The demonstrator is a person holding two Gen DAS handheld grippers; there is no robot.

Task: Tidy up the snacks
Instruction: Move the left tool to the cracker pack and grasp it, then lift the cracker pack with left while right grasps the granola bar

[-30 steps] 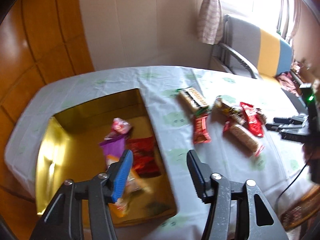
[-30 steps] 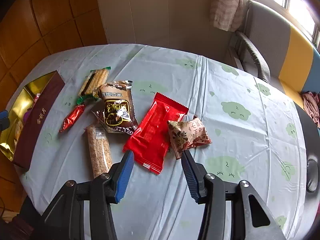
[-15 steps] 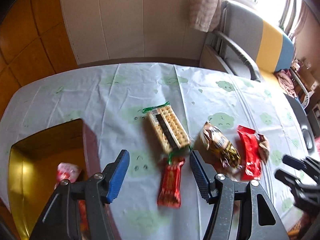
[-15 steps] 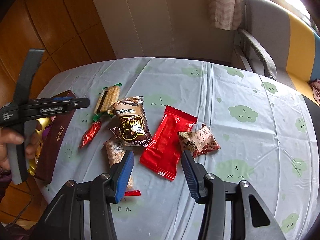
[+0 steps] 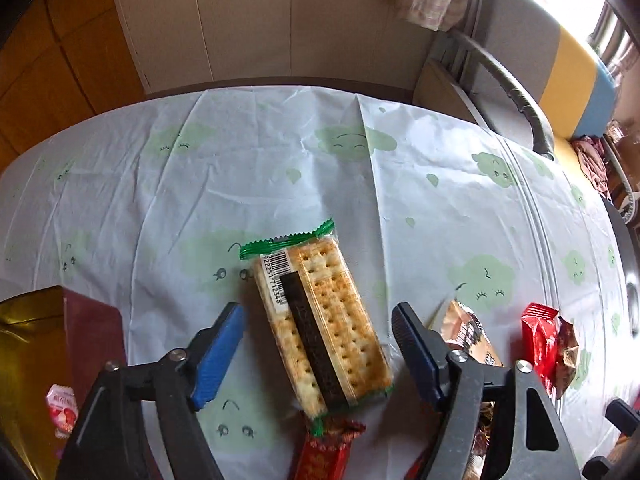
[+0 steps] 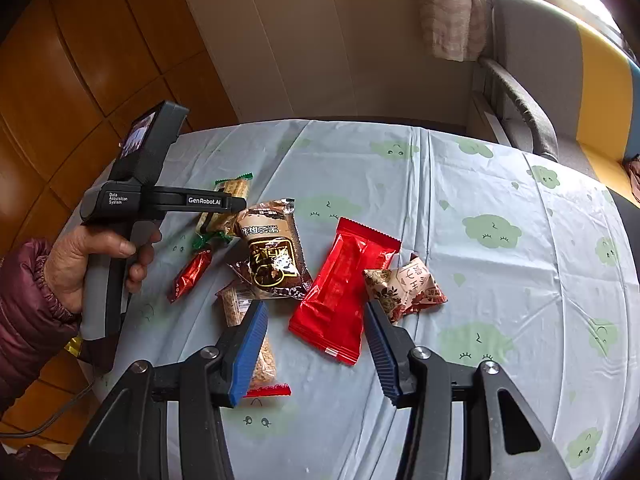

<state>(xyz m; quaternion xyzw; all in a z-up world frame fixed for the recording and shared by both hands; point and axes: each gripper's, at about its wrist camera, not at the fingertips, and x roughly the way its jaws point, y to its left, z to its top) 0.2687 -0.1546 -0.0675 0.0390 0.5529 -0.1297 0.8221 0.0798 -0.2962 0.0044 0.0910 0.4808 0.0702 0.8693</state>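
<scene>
My left gripper (image 5: 318,354) is open and hovers over a cracker pack (image 5: 320,324) with green ends, which lies between its fingers on the table. A small red candy bar (image 5: 326,454) lies just below the pack. A gold box (image 5: 28,380) with a maroon wall sits at the left and holds a pink-white sweet (image 5: 62,410). My right gripper (image 6: 316,346) is open and empty above a red packet (image 6: 344,284). Beside the packet lie a brown packet (image 6: 272,256), a floral pouch (image 6: 404,286) and a grain bar (image 6: 250,336).
The table carries a pale cloth with green clouds (image 6: 480,200). A grey, yellow and blue sofa (image 6: 560,72) stands behind it on the right. The person's hand holding the left gripper body (image 6: 132,200) shows in the right wrist view. Wood panelling (image 6: 60,60) lies to the left.
My left gripper has swung from over the gold box rightward and now sits over the cracker pack. My right gripper has pulled back slightly; its view now shows the left gripper close to the snacks.
</scene>
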